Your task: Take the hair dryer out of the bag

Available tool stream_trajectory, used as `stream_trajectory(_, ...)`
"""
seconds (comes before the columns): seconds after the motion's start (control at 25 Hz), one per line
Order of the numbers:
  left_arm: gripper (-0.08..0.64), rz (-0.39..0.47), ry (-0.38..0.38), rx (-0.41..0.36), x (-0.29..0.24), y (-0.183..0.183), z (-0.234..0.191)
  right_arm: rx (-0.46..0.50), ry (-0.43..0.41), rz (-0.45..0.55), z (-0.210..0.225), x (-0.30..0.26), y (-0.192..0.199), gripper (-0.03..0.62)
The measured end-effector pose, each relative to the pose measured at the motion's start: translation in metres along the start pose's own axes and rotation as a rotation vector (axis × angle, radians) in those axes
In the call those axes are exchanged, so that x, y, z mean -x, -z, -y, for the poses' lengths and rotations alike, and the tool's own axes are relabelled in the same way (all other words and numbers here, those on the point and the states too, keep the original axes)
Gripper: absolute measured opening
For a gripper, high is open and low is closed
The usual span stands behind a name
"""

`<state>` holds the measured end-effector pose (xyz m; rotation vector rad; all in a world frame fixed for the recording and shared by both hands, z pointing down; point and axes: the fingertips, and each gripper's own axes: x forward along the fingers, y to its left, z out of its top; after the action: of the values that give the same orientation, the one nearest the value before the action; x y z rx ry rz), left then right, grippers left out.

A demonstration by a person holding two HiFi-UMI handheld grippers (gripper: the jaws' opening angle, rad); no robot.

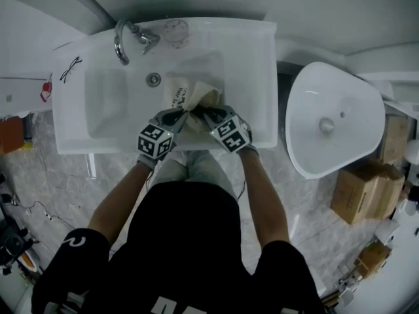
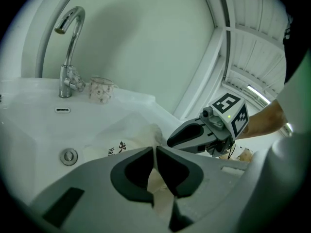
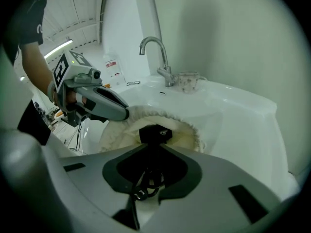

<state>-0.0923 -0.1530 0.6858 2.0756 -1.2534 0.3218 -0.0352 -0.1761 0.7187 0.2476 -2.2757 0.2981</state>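
A cream cloth drawstring bag [image 1: 190, 97] with dark print lies in the white sink basin [image 1: 249, 57]. My left gripper [image 2: 154, 147] is shut on a fold of the bag's rim [image 2: 160, 178]; the head view shows it at the bag's near left [image 1: 185, 112]. My right gripper [image 3: 155, 144] points down into the bag's open mouth [image 3: 189, 132]. Its jaws stand a little apart. The black hair dryer [image 3: 155, 134] sits inside the bag just past the tips, and its dark cord [image 3: 148, 176] shows between the jaws. I see no pad pressing on it.
A chrome faucet [image 1: 127, 38] and a patterned cup [image 1: 175, 30] stand at the sink's back edge, with the drain [image 1: 153, 79] left of the bag. A second white basin [image 1: 334, 120] is to the right. Cardboard boxes [image 1: 357, 191] lie on the floor.
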Motion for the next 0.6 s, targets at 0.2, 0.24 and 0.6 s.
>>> stream_trajectory(0.2,0.02,-0.022,-0.023,0.004,0.002,0.007,-0.028,0.01,-0.019,-0.021,-0.009,-0.031,-0.009,0.074)
stream_trajectory(0.24,0.02,-0.027,-0.028,0.006,0.002,0.008,-0.034,0.009,-0.018,-0.025,-0.011,-0.036,-0.01,0.081)
stream_trajectory(0.6,0.018,-0.032,-0.036,0.014,0.009,0.005,-0.092,-0.067,0.027,-0.029,-0.02,-0.083,-0.018,0.109)
